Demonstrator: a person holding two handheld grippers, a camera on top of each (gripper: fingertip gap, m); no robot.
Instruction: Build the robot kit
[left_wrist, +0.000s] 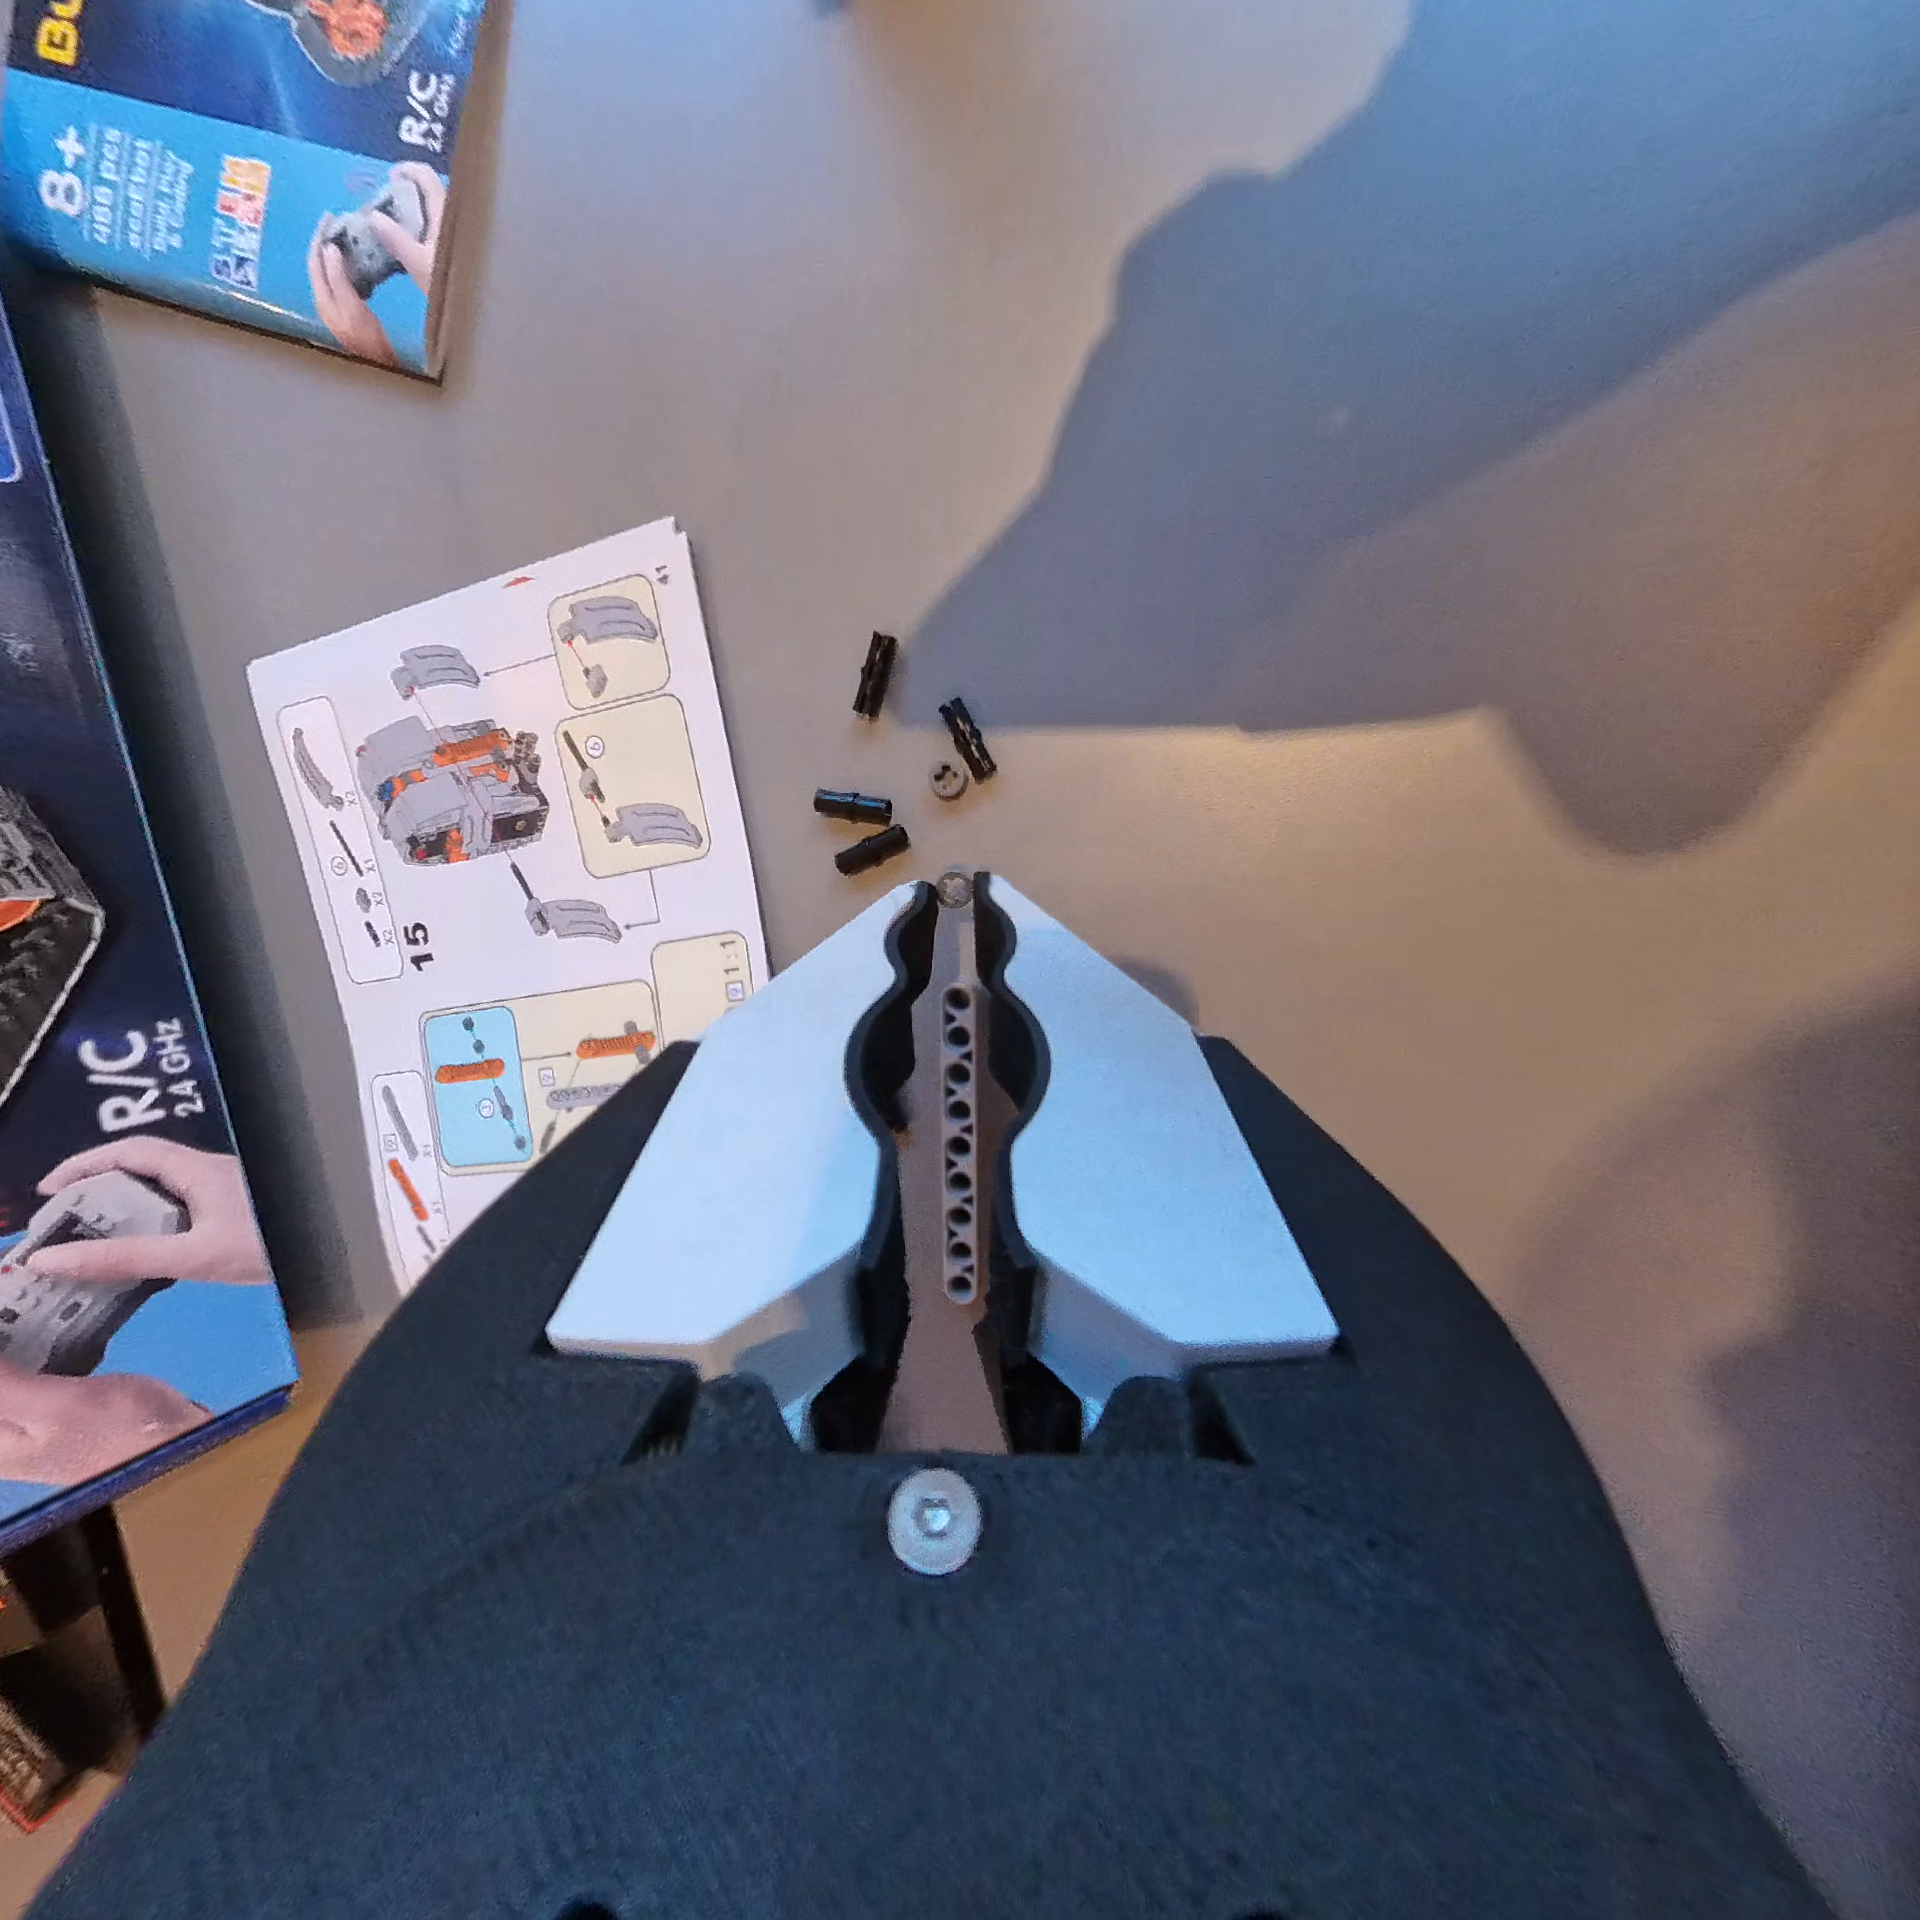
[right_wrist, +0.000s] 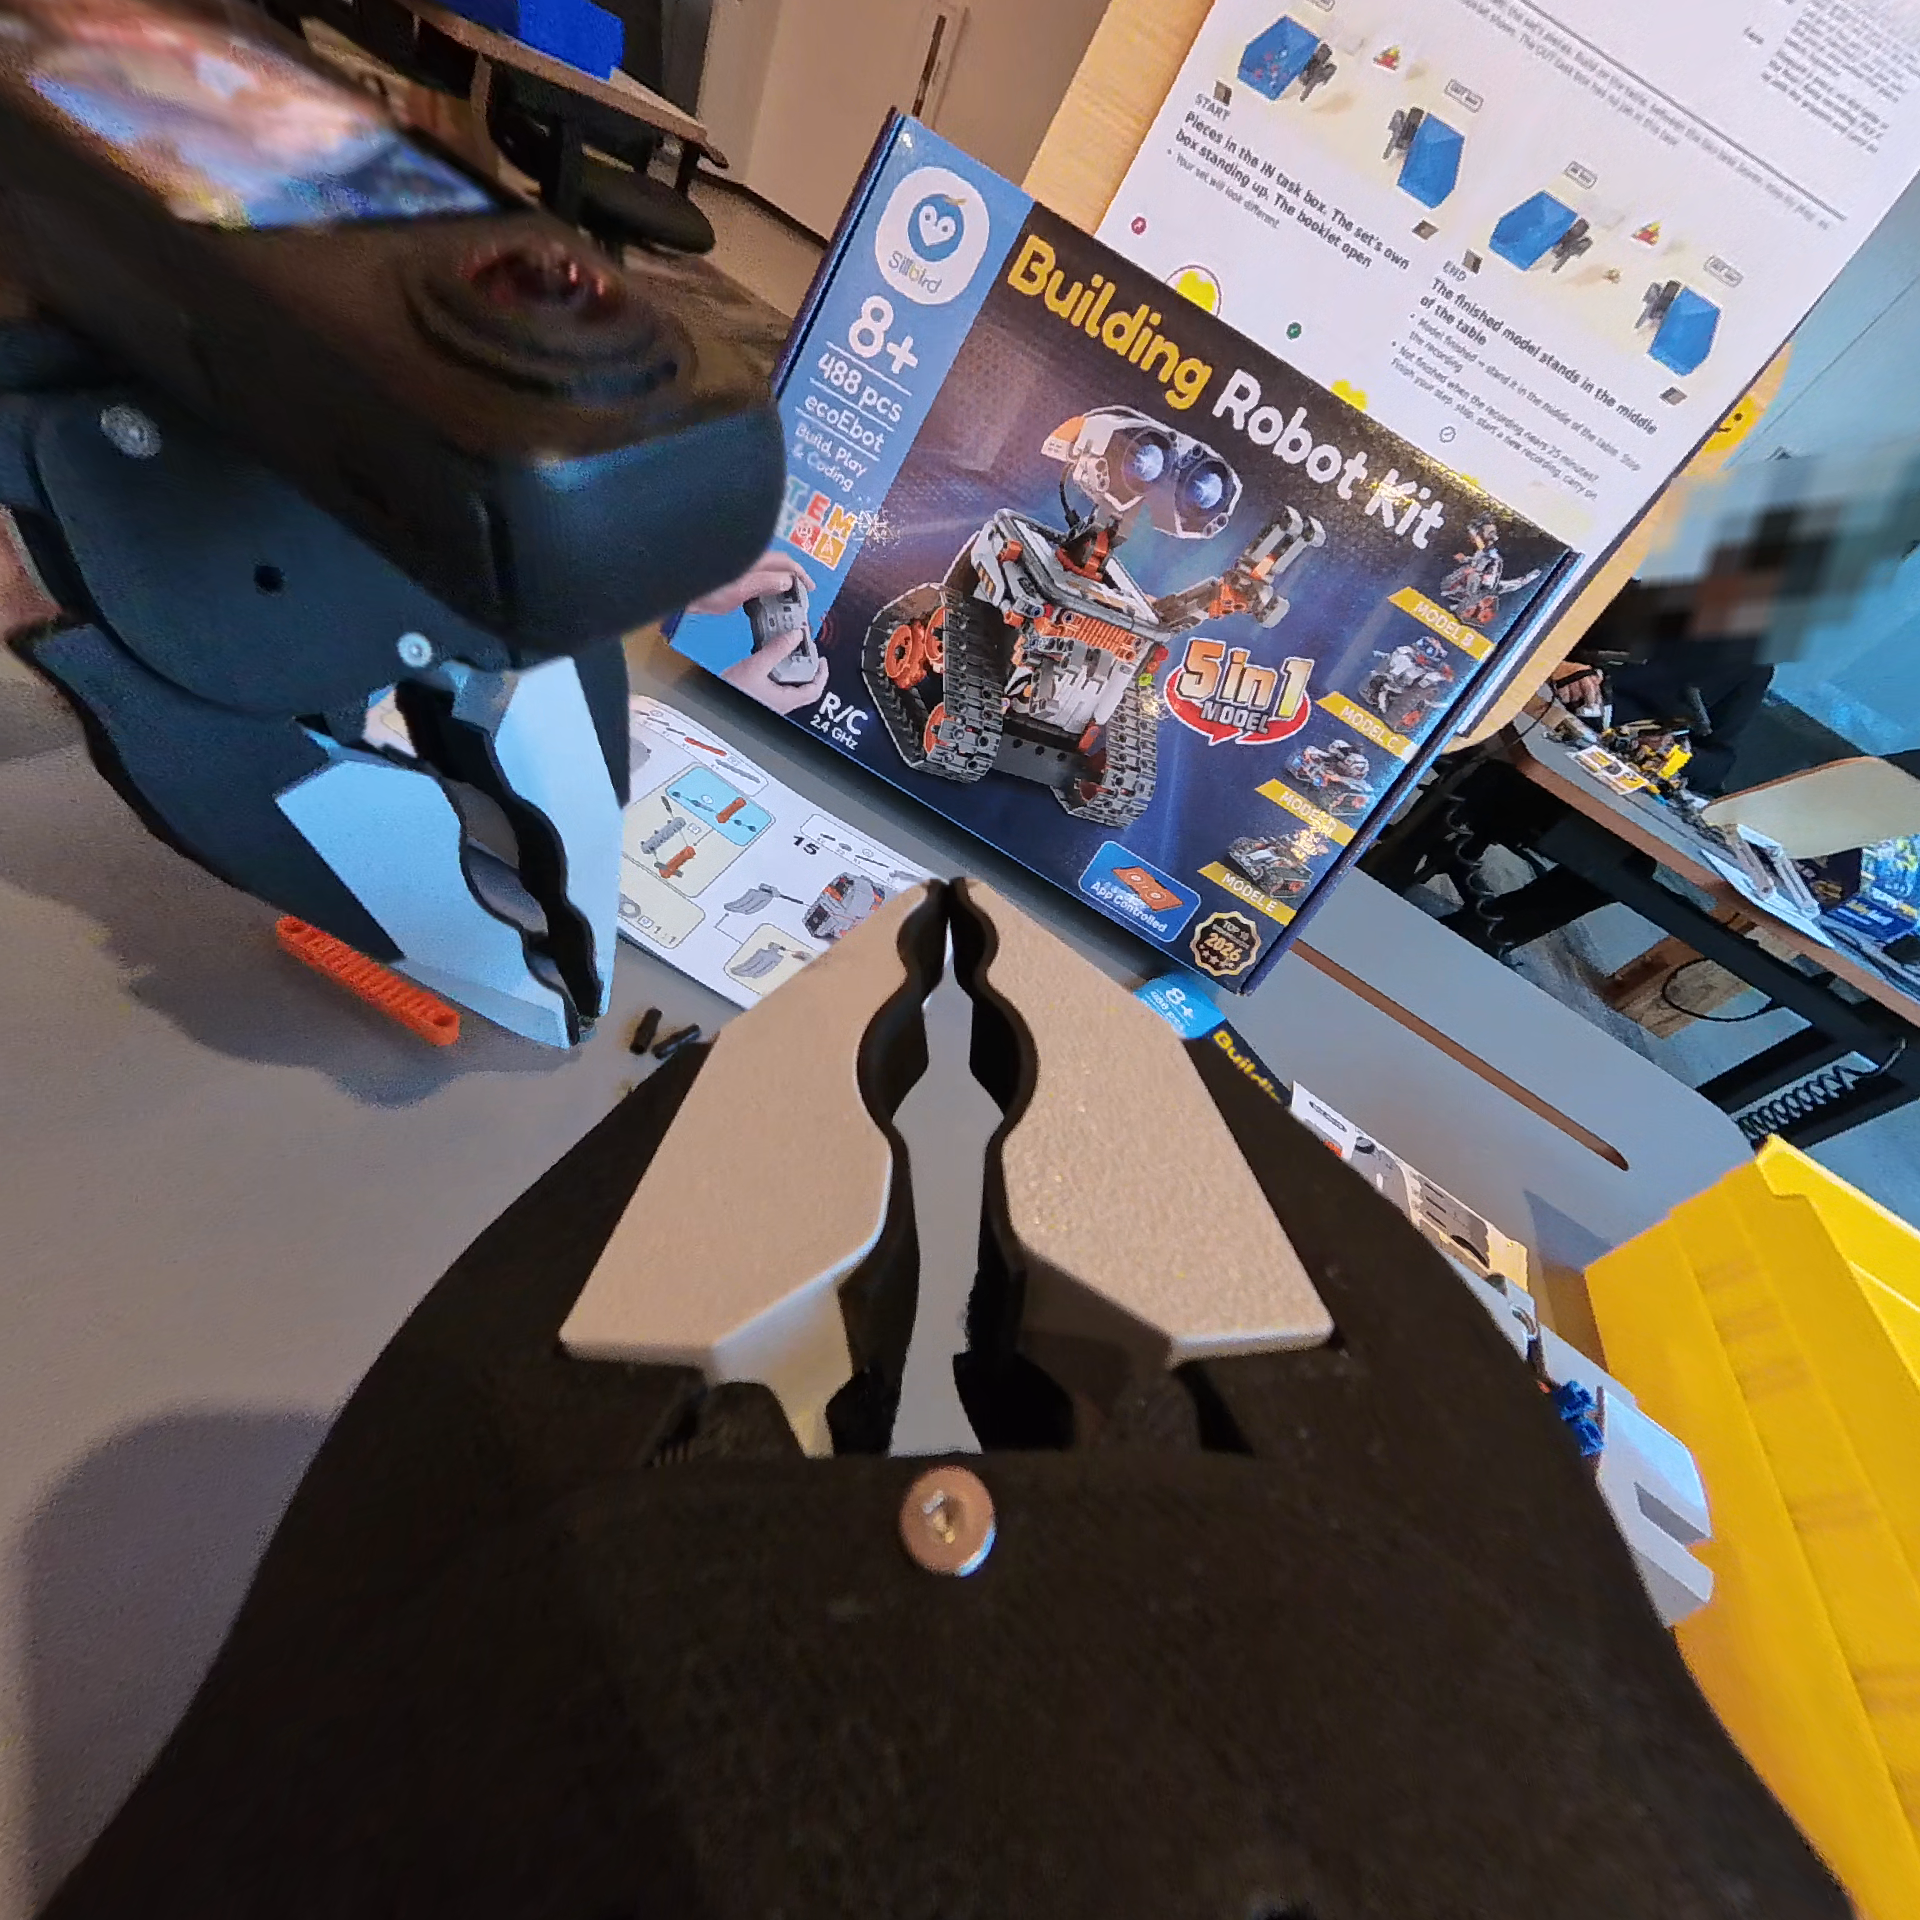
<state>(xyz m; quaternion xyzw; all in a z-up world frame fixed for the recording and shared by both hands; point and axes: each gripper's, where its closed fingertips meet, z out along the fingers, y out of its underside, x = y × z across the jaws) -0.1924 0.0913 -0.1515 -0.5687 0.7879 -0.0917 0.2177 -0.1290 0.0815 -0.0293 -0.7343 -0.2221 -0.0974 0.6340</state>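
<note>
My left gripper (left_wrist: 953, 886) points down at the grey table (left_wrist: 1247, 935). Its tips are closed on a small grey round piece (left_wrist: 953, 890). A grey holed beam (left_wrist: 958, 1143) lies on the table under the gap between the fingers, touching neither. Just beyond the tips lie several black pins (left_wrist: 852, 803) and a grey bush (left_wrist: 943, 776). The left gripper also shows in the right wrist view (right_wrist: 577, 1023), tips at the table, with an orange beam (right_wrist: 364, 982) behind it. My right gripper (right_wrist: 948, 885) is shut and empty, above the table.
An open instruction booklet (left_wrist: 499, 831) lies left of the parts. A robot kit box (right_wrist: 1122, 582) stands behind it, a second box (left_wrist: 239, 166) lies farther off. A yellow bin (right_wrist: 1787, 1455) is at the right. A printed sheet (right_wrist: 1455, 208) stands behind the box. The grippers' ends are close to 15 cm from one another.
</note>
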